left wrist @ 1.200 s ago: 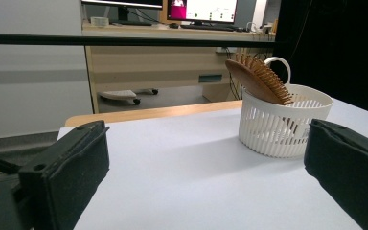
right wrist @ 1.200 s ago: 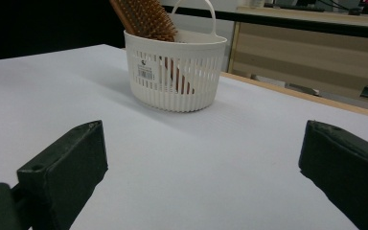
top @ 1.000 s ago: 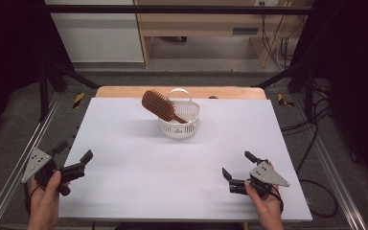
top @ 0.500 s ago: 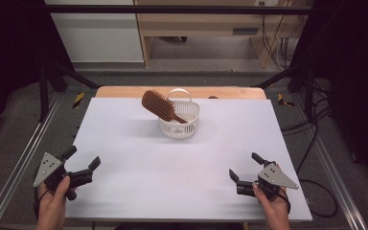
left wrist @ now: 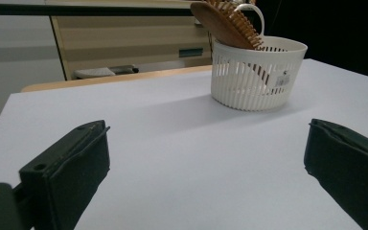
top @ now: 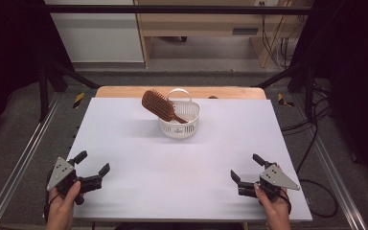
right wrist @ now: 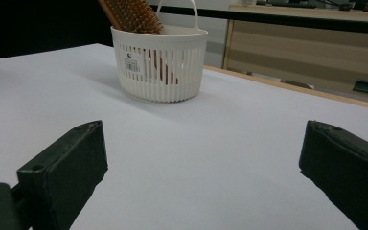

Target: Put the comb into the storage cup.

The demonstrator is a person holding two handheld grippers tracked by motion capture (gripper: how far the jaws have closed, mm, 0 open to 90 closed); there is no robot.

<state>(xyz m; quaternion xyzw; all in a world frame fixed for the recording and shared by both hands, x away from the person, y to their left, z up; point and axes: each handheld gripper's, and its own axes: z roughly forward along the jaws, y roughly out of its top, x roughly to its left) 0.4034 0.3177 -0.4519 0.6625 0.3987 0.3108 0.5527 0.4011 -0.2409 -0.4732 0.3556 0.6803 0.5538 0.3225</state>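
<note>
Seen from the high view, both hands have drawn back toward the near edge of the table (top: 139,158) over the last second: the left tool (top: 92,169) has slid nearer the person and turned a little, and the right tool (top: 245,173) has done the same at its corner. Both stand with jaws spread and nothing between them. The hairbrush (top: 160,106) leans in the white basket (top: 179,125) at the far middle of the table, well apart from both tools and unmoved, which suggests the brush is already placed and the hands are retreating to rest.

From the left gripper view, the two black jaws rise wide apart over bare table; beyond them the basket (left wrist: 256,76) stands upright, slatted, with a small label, and the hairbrush (left wrist: 227,24) juts over its rim, bristles showing.

From the right gripper view, the jaws again stand wide. The basket (right wrist: 160,64) sits ahead with its loop handle up, and the wooden hairbrush (right wrist: 132,14) is tilted out over its rim.
</note>
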